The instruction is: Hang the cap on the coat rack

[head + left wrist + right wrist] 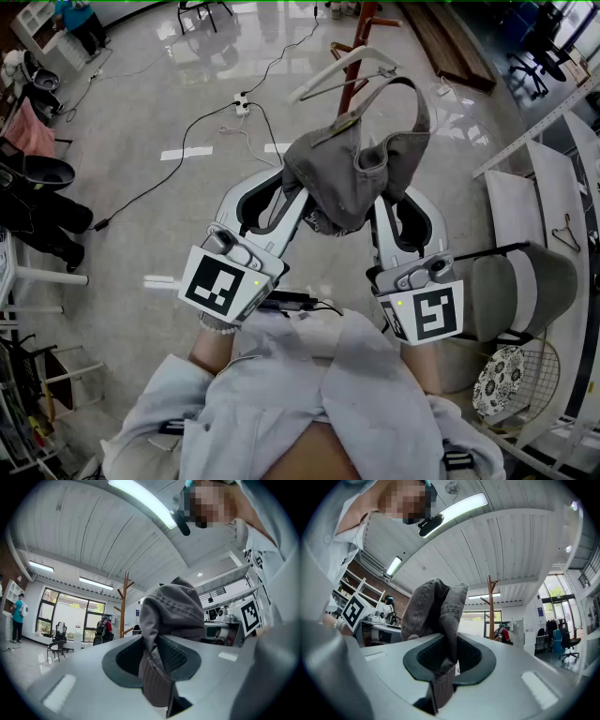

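Clearly the grey cap is not yet hung: it is held up well short of the coat rack, with the left tongs and right tongs each pinching its fabric. Carrying it over and hooking it on remain.

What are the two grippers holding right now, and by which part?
Both hold the grey cap: left gripper and right gripper each pinch its fabric edge.
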The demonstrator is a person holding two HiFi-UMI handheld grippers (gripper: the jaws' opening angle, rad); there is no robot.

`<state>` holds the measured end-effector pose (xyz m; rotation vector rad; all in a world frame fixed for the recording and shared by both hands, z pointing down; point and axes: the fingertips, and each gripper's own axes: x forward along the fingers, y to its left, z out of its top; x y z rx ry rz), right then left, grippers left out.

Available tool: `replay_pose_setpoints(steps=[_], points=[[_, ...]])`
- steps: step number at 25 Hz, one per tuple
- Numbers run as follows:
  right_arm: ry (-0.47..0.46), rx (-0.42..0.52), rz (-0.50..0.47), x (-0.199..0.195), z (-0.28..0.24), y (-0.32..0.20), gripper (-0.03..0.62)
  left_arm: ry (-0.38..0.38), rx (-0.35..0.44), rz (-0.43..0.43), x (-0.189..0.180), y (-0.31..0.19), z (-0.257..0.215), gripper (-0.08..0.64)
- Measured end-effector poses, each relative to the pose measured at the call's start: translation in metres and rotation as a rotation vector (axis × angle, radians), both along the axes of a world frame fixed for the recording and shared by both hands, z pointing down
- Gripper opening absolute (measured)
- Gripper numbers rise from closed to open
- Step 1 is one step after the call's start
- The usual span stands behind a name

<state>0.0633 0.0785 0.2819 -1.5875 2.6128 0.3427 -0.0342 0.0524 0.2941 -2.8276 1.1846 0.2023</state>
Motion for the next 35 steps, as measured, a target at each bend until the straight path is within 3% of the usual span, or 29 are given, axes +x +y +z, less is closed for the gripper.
replay_pose_setpoints(steps=[23,27,35], points=[[0.001,0.009,0.047,-0.023,0.001,-0.002,0.057,0.016,0.011,0.026,-0.022,-0.006,-0.002,0.095],[0.000,0.011,0.063,-0.031,0.005,0.001,0.057,-0.041,-0.019,0.050,-0.029,0.000,0.012,0.095],[0.011,0.017,0.067,-0.041,0.001,-0.006,0.058,-0.036,-0.011,0.052,-0.038,-0.007,0.008,0.095]])
